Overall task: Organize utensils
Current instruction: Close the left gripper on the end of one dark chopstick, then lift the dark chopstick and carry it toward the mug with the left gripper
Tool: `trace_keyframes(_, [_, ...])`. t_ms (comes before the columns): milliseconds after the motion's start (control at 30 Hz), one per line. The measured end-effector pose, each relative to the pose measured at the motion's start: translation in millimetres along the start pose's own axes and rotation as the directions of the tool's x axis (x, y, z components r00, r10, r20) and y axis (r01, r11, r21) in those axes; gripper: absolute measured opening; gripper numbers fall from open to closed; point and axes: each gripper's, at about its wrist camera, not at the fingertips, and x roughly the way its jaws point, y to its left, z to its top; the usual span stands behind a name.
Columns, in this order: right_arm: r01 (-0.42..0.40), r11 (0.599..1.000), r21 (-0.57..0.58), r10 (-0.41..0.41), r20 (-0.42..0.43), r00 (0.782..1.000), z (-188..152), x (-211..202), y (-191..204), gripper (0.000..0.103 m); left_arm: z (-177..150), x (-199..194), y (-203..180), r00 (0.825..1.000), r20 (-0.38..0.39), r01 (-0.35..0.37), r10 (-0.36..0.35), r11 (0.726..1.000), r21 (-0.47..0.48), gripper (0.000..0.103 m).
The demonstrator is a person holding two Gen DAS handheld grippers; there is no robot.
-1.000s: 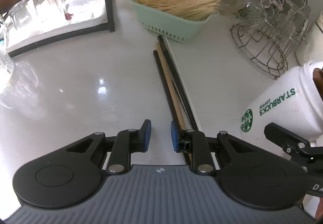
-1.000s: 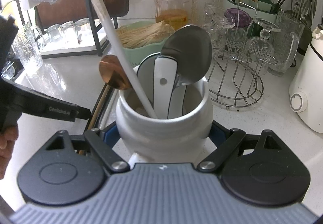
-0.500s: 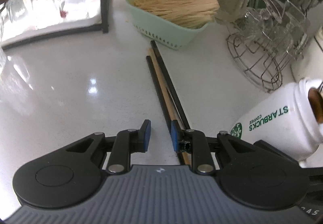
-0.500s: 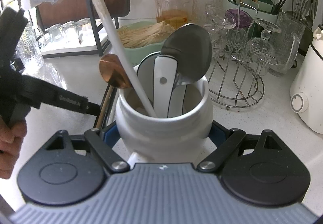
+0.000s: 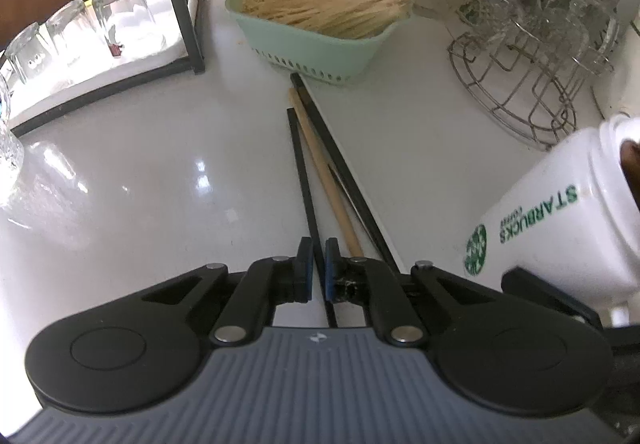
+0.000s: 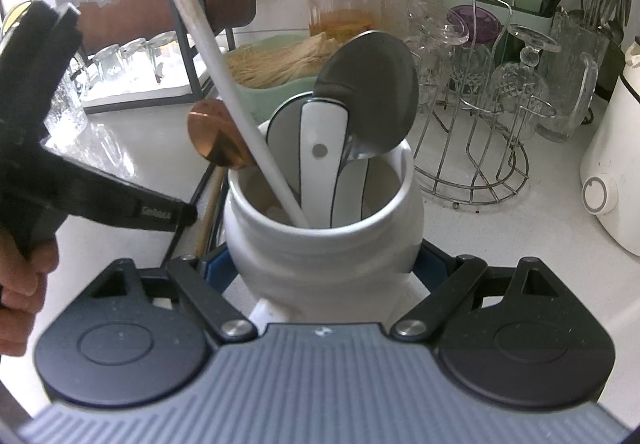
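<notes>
Glossy white ceramic jar is holding a polished steel spoon and copper-toned spoon; matt black chopsticks are flanking a pale wooden one on the glossy white countertop.

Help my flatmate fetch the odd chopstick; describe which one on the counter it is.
Find the mint-green basket of pale sticks on the white counter. In front of it lie loose chopsticks. Take the light wooden chopstick; its neighbours, the black chopsticks, are dark.

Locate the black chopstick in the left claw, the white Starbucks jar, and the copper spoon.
black chopstick (image 5: 301, 160), left wrist view, mid-shaft
white Starbucks jar (image 5: 552, 220), left wrist view, lettered side
copper spoon (image 6: 212, 140), right wrist view, bowl
</notes>
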Motion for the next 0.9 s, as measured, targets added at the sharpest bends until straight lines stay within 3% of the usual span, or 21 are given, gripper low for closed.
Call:
trace_keyframes(333, [-0.007, 1.0, -0.002, 0.007, -0.033, 0.999, 3, 1, 0, 0.091, -31, -21, 20, 0.997, -0.064, 0.037, -0.036, 0.999, 0.021, 0.005])
trace_keyframes(500, [-0.025, 1.0, -0.019, 0.024, -0.046, 0.999, -1, -3, 5, 0.091, -41, -29, 39, 0.991, -0.08, 0.106, -0.108, 0.994, -0.033, 0.006])
trace_keyframes(900, [-0.014, 1.0, -0.007, 0.014, -0.06, 0.998, -2, -4, 10, 0.091, -4, -17, 40, 0.986, -0.037, 0.161, -0.162, 0.986, -0.046, 0.006])
